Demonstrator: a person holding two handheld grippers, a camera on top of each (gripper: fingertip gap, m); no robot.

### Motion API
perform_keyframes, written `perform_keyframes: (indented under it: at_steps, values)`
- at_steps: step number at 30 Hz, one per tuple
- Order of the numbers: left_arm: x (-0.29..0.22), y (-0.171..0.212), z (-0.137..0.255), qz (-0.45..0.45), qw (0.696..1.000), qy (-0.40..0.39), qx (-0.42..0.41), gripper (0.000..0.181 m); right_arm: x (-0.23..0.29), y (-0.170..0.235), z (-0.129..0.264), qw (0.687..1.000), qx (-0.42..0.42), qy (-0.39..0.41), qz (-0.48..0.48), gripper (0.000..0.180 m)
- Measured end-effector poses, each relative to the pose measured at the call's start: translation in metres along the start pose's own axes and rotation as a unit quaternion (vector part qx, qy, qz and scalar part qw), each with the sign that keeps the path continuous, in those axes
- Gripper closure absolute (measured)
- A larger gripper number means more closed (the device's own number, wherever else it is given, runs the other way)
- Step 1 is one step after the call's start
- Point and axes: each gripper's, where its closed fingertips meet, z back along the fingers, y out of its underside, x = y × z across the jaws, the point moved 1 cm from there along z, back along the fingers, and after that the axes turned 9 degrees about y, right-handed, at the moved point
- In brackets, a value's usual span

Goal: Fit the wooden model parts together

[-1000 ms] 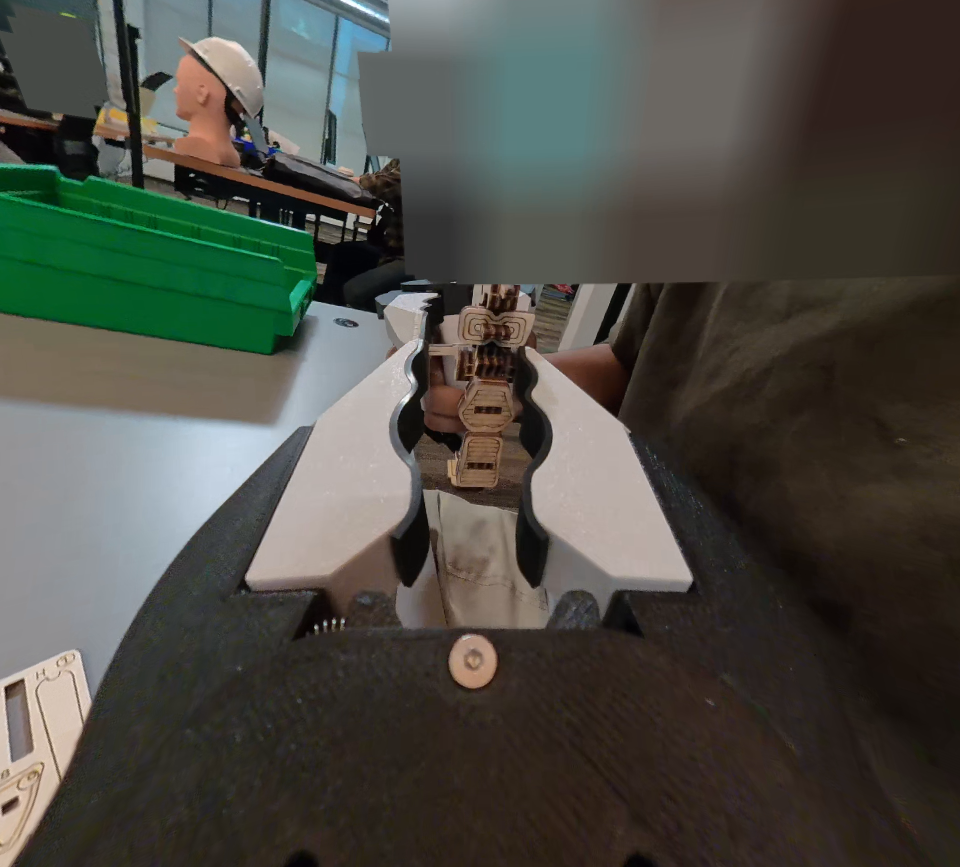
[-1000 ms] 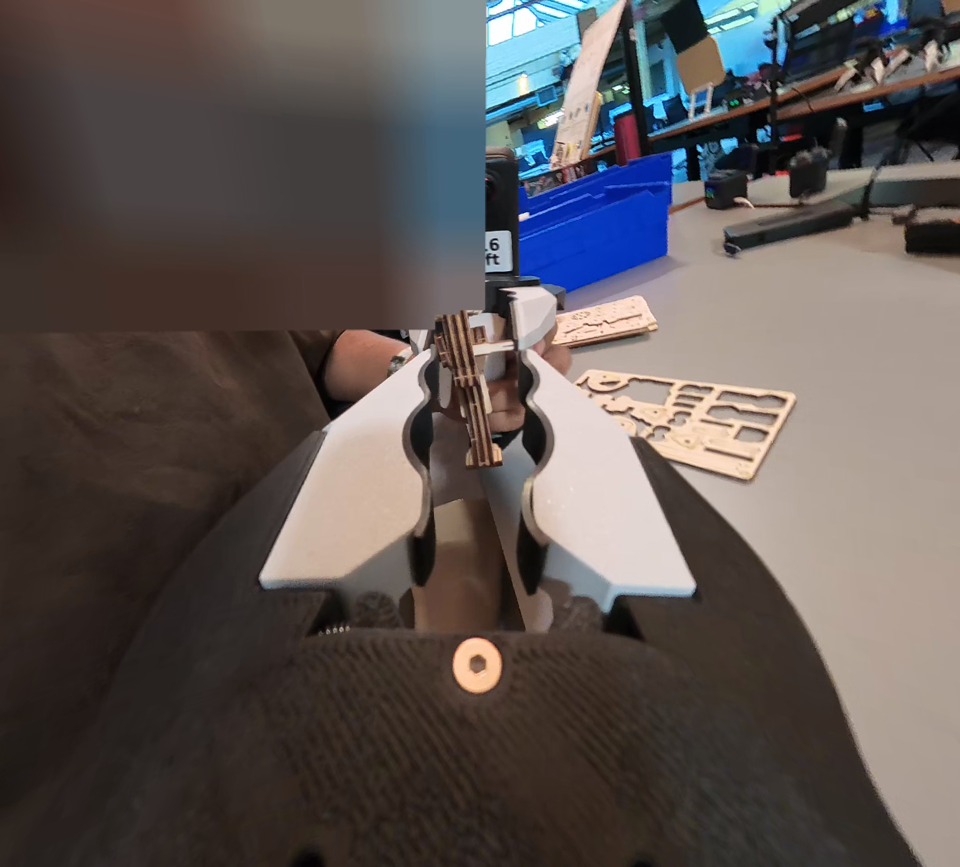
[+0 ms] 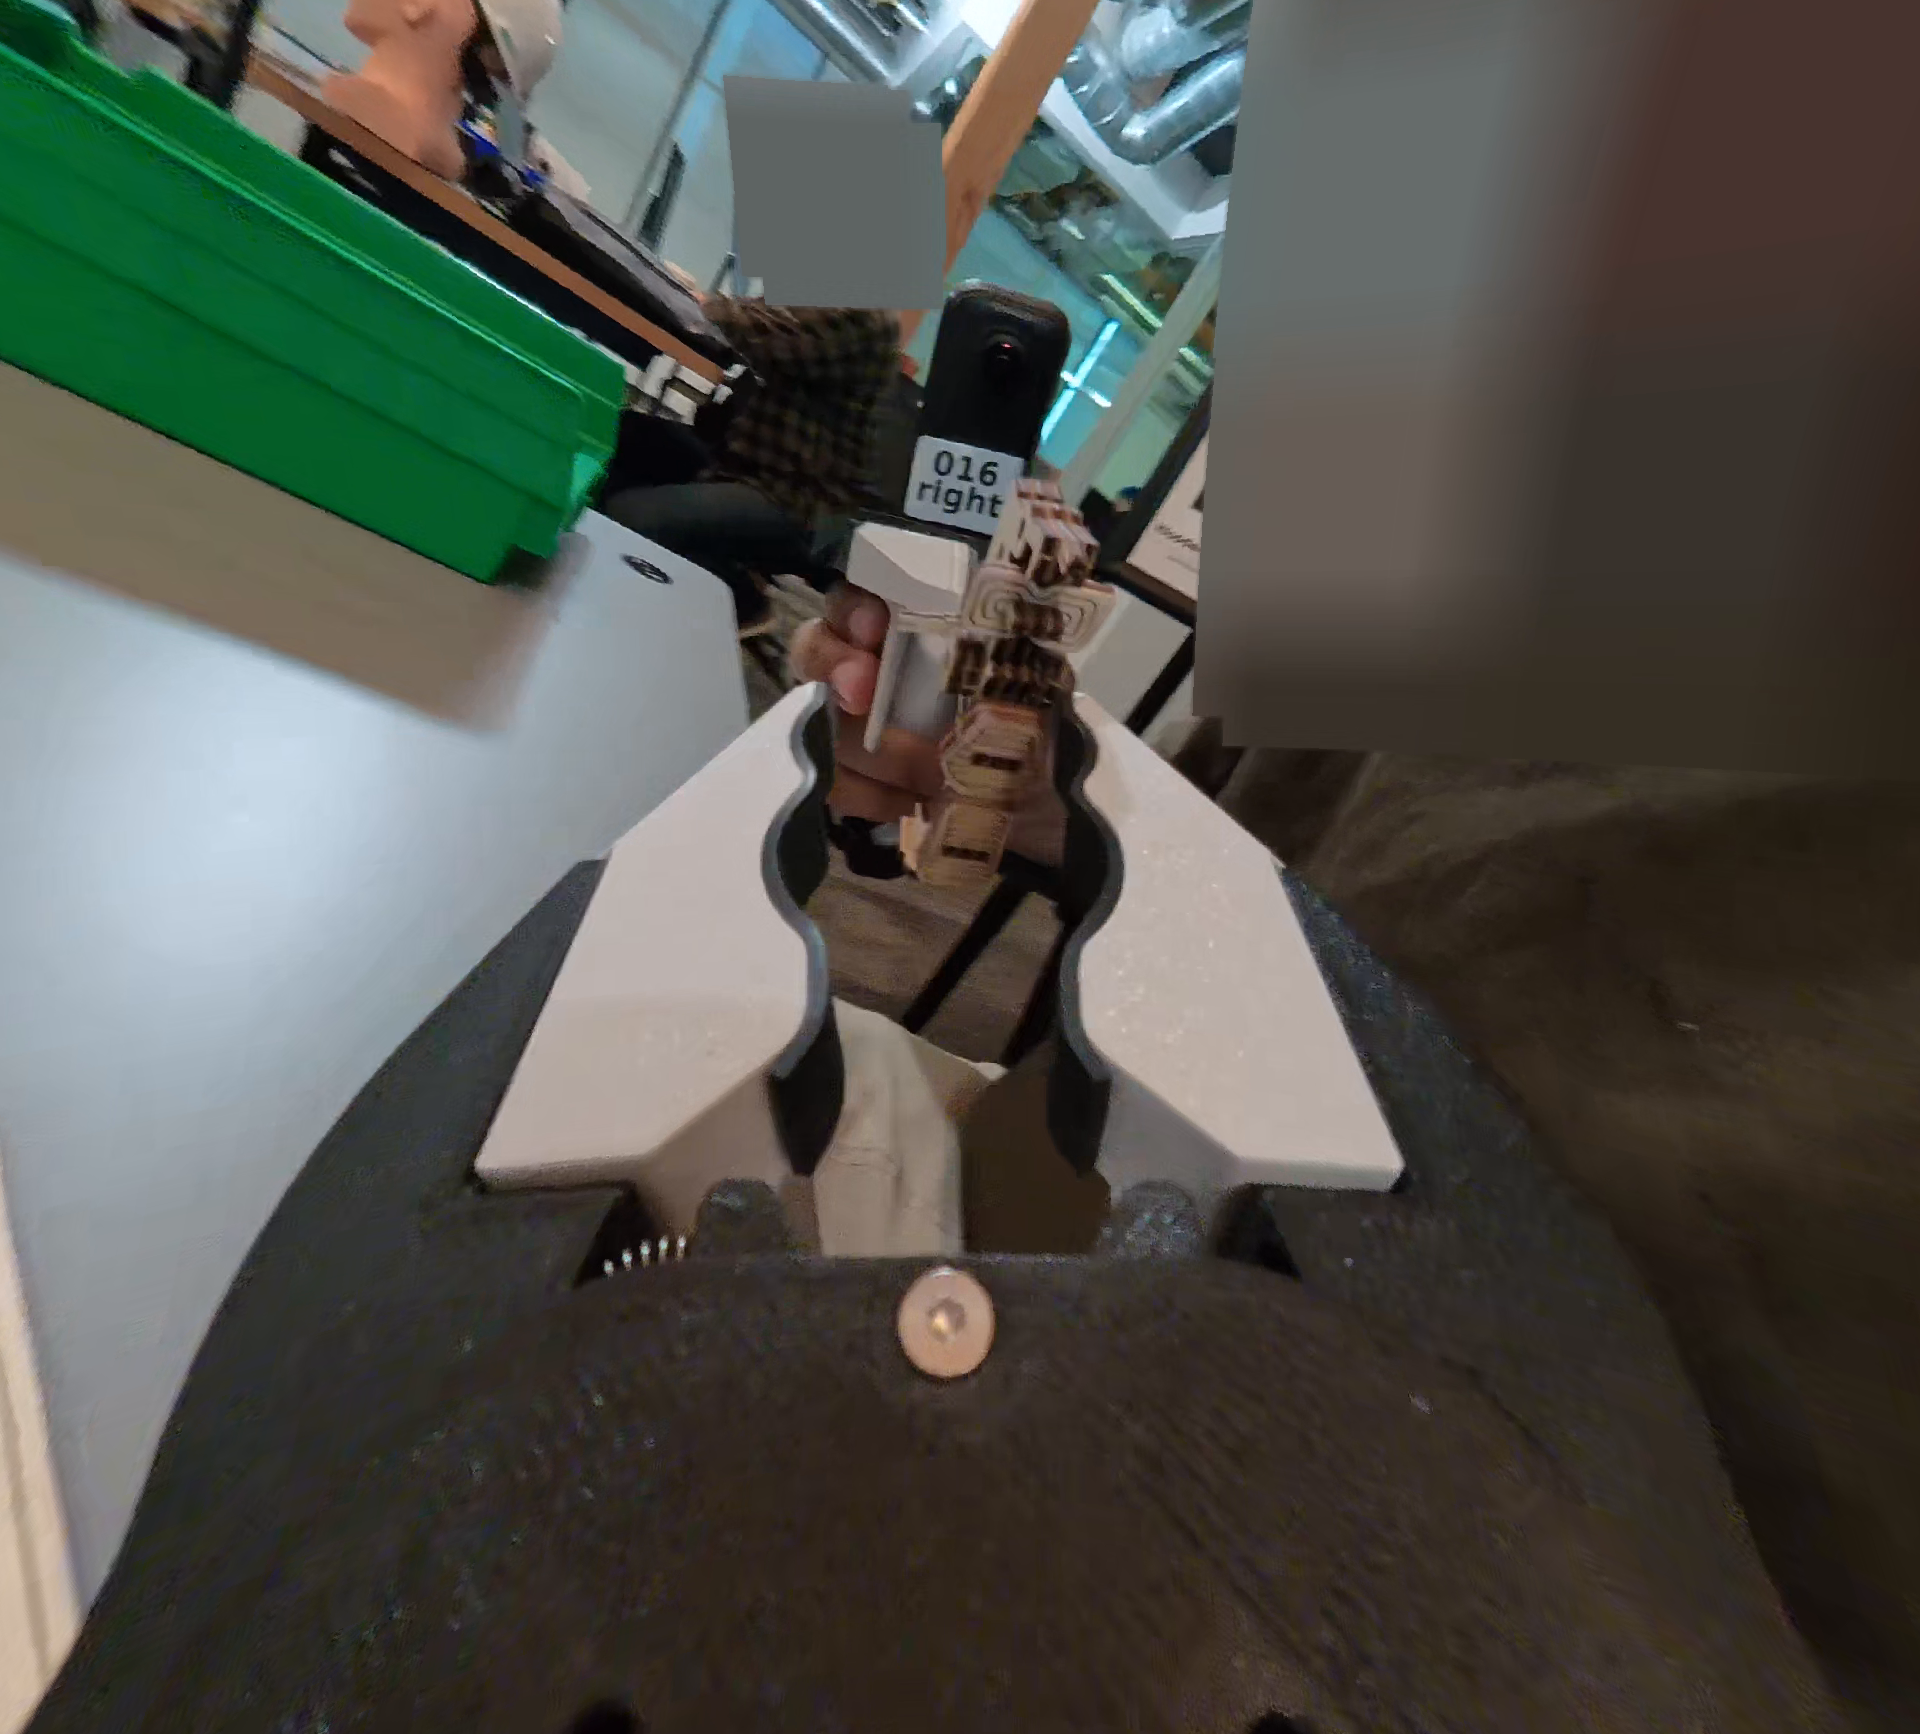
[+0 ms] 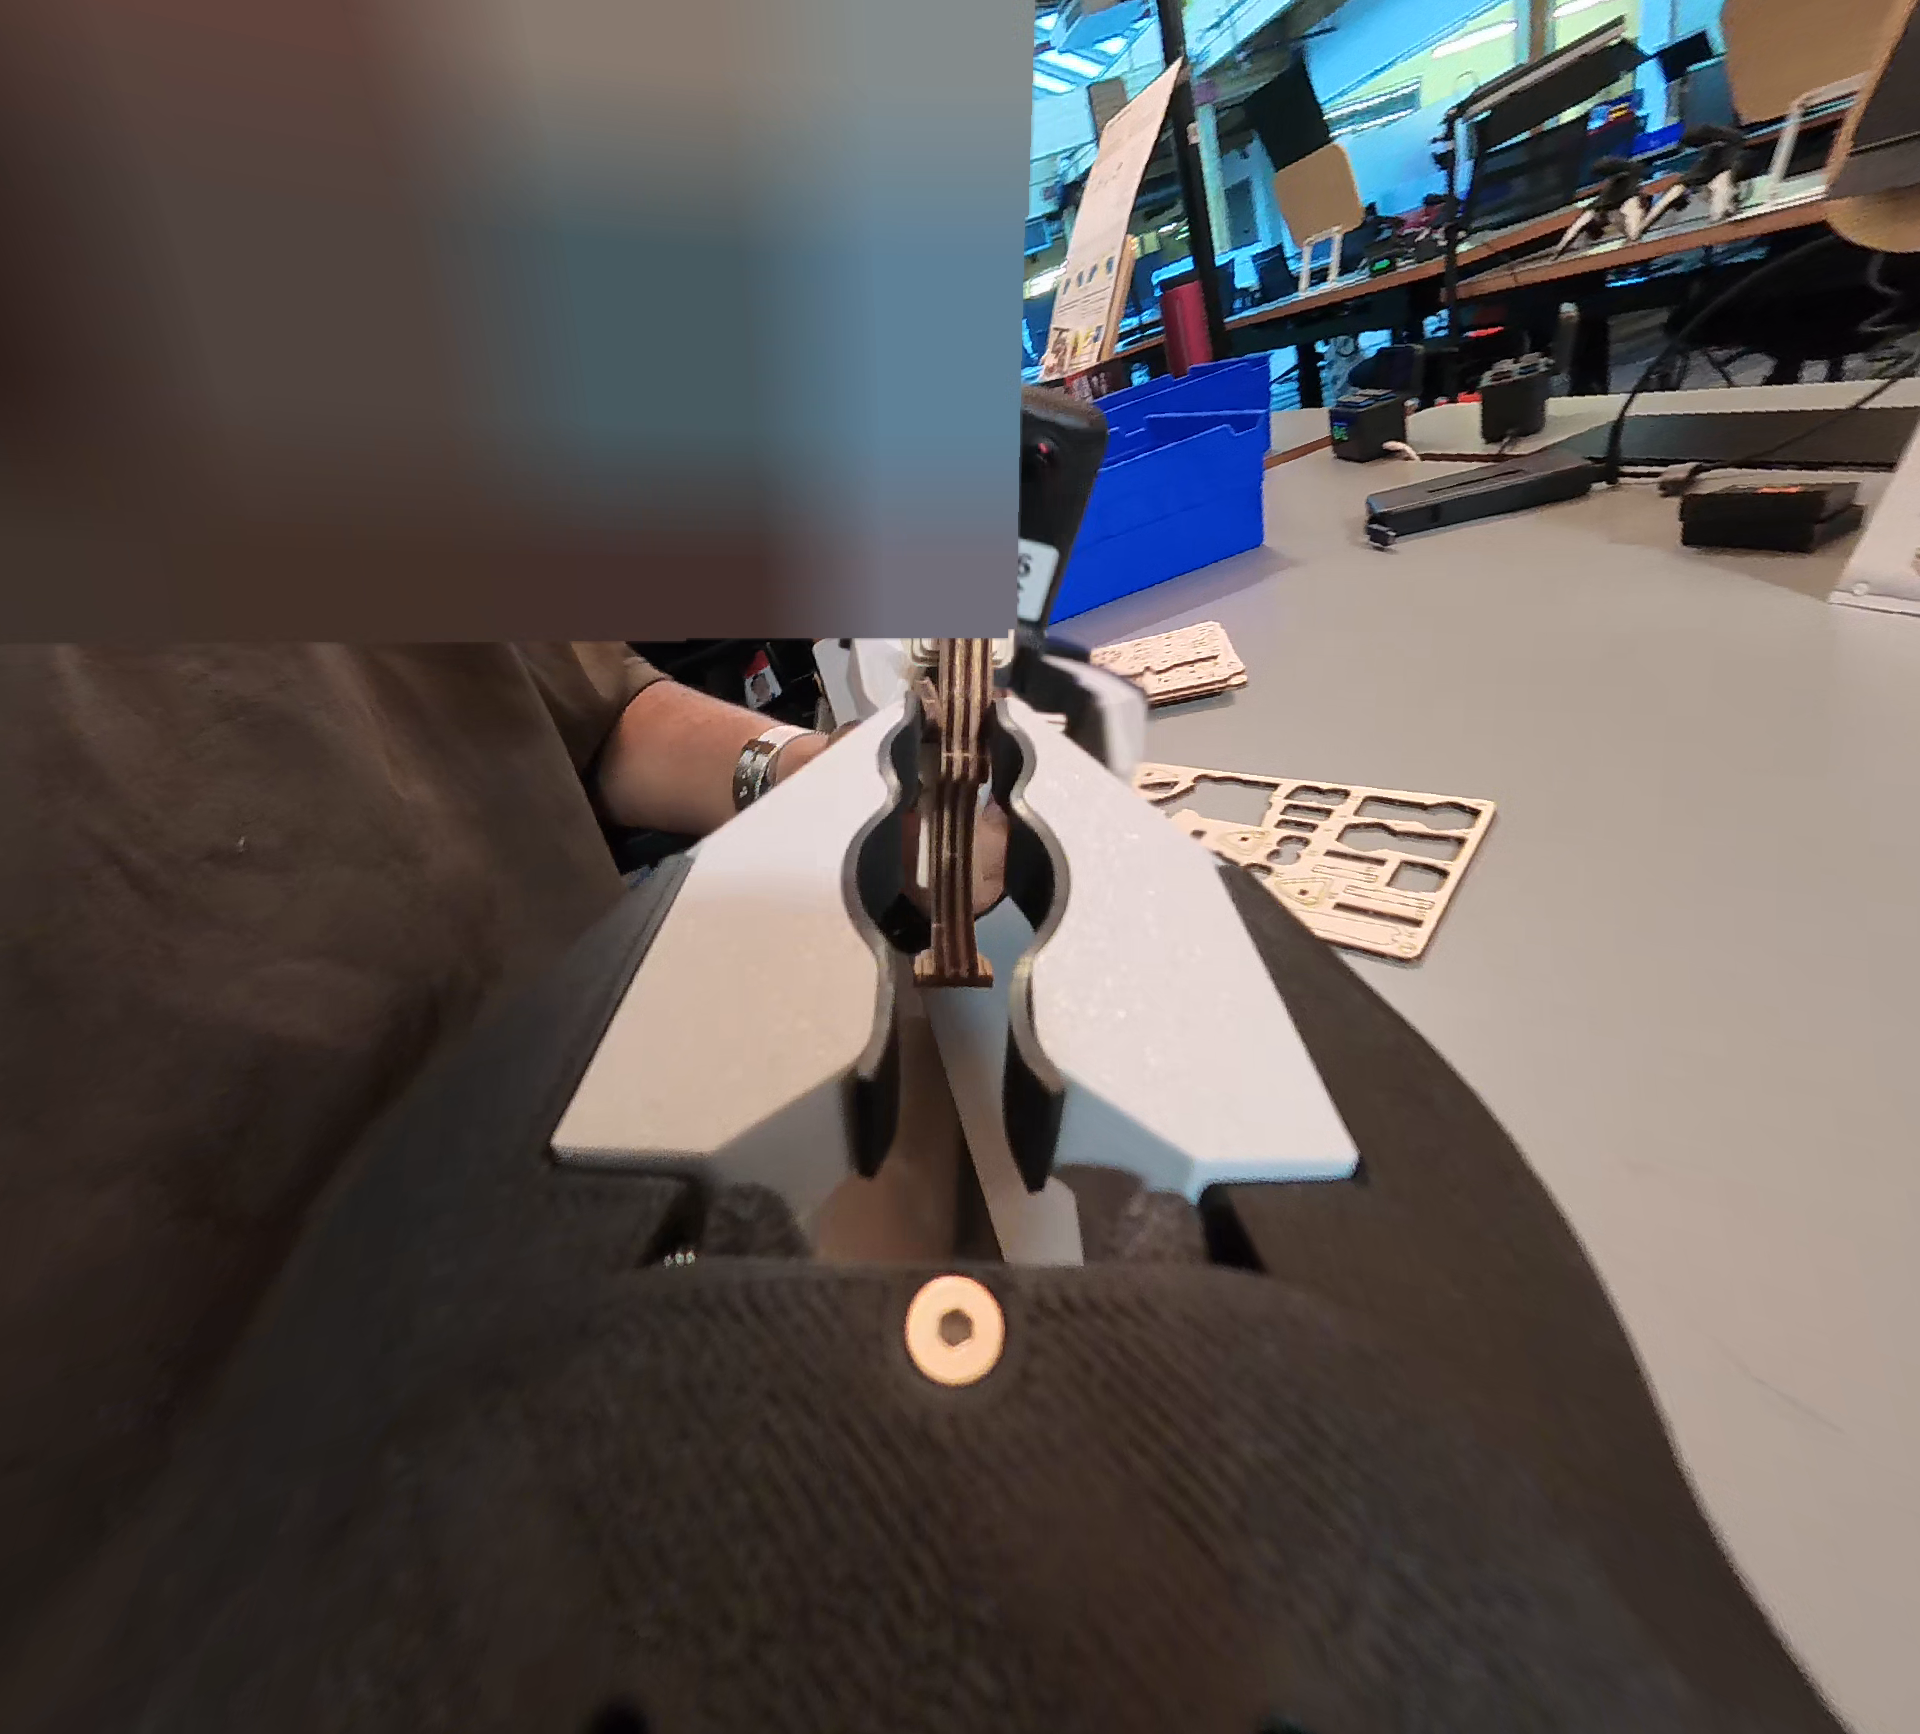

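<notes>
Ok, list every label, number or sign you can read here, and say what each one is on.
On the black camera, left wrist view: a white sticker with a number and a word, readable, but I don't repeat writing.
Right wrist view: a second sticker, cut off at the blur patch.
The poster: too small to read.
The wooden sheet: cut-outs only, no readable text.

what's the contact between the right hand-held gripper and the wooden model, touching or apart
Touching. The right wrist view shows the right hand-held gripper closed on the wooden model, with both fingertips against its sides.
</notes>
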Motion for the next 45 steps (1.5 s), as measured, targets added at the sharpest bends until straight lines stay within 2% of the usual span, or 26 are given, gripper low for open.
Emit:
perform_keyframes:
  at_steps: [2, 4, 14, 19, 22, 30, 45]
  values:
    - [-0.002, 0.0, 0.0, 0.033, 0.999, 0.027, -0.012, 0.157, -0.005, -0.001, 0.0, 1.0, -0.003, 0.016, -0.005, 0.169]
    - [-0.001, -0.004, 0.002, 0.051, 0.998, 0.034, -0.033, 0.162, -0.008, 0.0, 0.0, 1.0, -0.003, 0.025, -0.007, 0.169]
    - [0.002, -0.003, 0.002, 0.043, 0.999, 0.013, -0.029, 0.162, -0.013, 0.003, -0.002, 0.999, -0.002, 0.032, -0.039, 0.169]
    - [0.004, -0.001, 0.0, 0.011, 1.0, -0.014, -0.006, 0.162, -0.016, 0.001, 0.0, 0.997, -0.014, 0.022, -0.079, 0.157]
    - [0.004, 0.001, -0.001, 0.003, 1.0, -0.024, 0.002, 0.162, -0.017, 0.0, 0.001, 0.996, -0.018, 0.016, -0.09, 0.158]
    - [0.005, 0.003, -0.004, -0.013, 0.999, -0.04, 0.016, 0.163, -0.015, 0.004, -0.001, 0.998, 0.002, 0.029, -0.056, 0.166]
    - [0.003, 0.003, -0.005, -0.018, 0.999, -0.036, 0.018, 0.163, -0.011, 0.003, 0.001, 0.999, 0.012, 0.039, 0.013, 0.165]
